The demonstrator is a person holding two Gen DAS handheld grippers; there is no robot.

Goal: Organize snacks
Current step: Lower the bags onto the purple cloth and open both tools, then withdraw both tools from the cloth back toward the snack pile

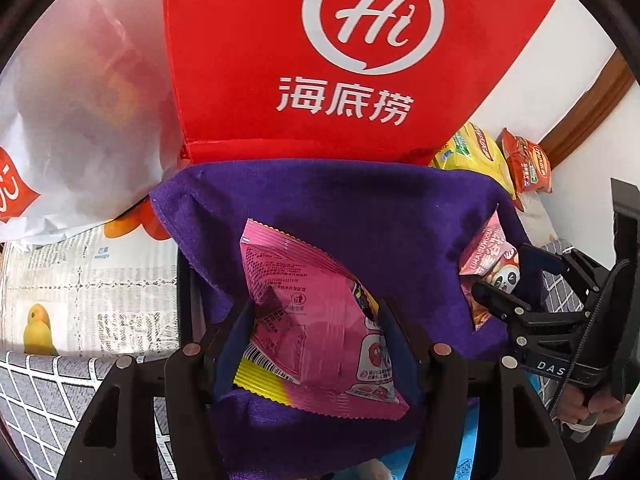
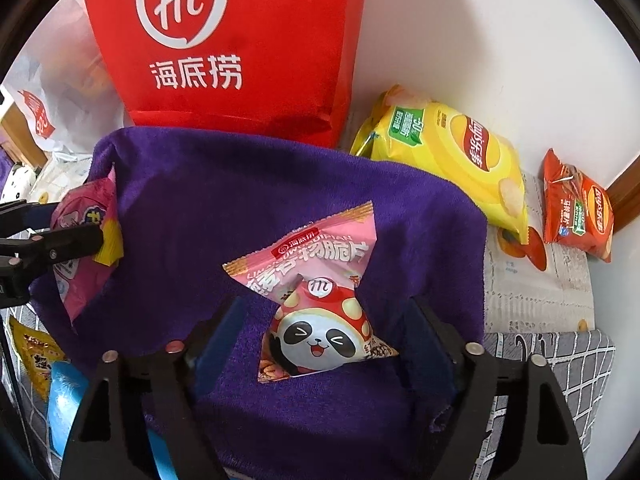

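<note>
Left claw (image 1: pixel 316 320): pinching the pink foil snack packet (image 1: pixel 316 308) over the purple cloth (image 1: pixel 340 204).
Right claw (image 2: pixel 328 328): spread, flanking the pink panda-print snack packet (image 2: pixel 320 320).

We see a surface covered by a grey grid-patterned cloth (image 2: pixel 560 364), with a newspaper-print sheet (image 2: pixel 532 280) laid over its far part. On the sheet, at the far right, lie a yellow chip bag (image 2: pixel 460 160) and a smaller red chip bag (image 2: pixel 576 212). A purple towel (image 2: pixel 240 184) spreads across the middle, a red tote bag (image 2: pixel 240 40) standing just behind it.
</note>
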